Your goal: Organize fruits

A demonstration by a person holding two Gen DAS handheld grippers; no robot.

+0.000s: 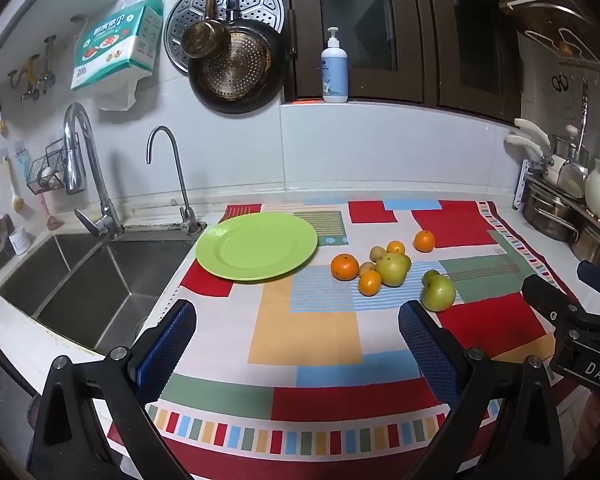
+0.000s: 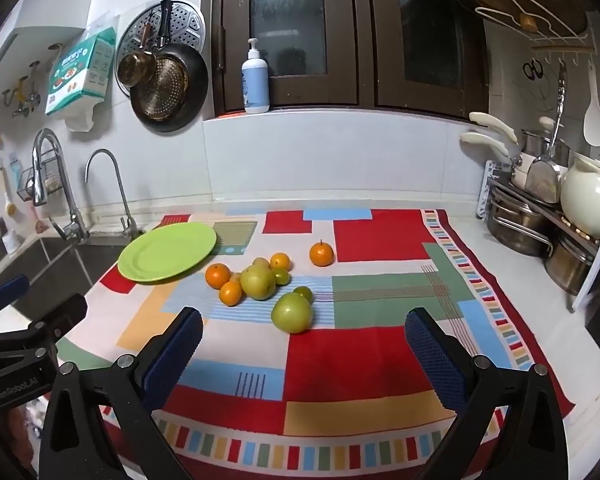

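An empty green plate point(image 1: 256, 251) point(image 2: 167, 251) lies on the patterned cloth by the sink. To its right lie several fruits: oranges point(image 1: 344, 267) point(image 2: 217, 275), one orange set apart point(image 1: 424, 240) point(image 2: 321, 254), a yellow-green pear-like fruit point(image 1: 392, 269) point(image 2: 258, 282), a large green fruit point(image 1: 438, 293) point(image 2: 292, 312) and small green ones. My left gripper point(image 1: 298, 344) is open and empty, in front of the plate and fruits. My right gripper point(image 2: 304, 348) is open and empty, just in front of the large green fruit.
A double sink point(image 1: 80, 276) with two taps lies at the left. A dish rack with pots and a white jug point(image 2: 588, 200) stands at the right. Pans hang on the back wall, and a soap bottle point(image 2: 255, 80) stands on the sill.
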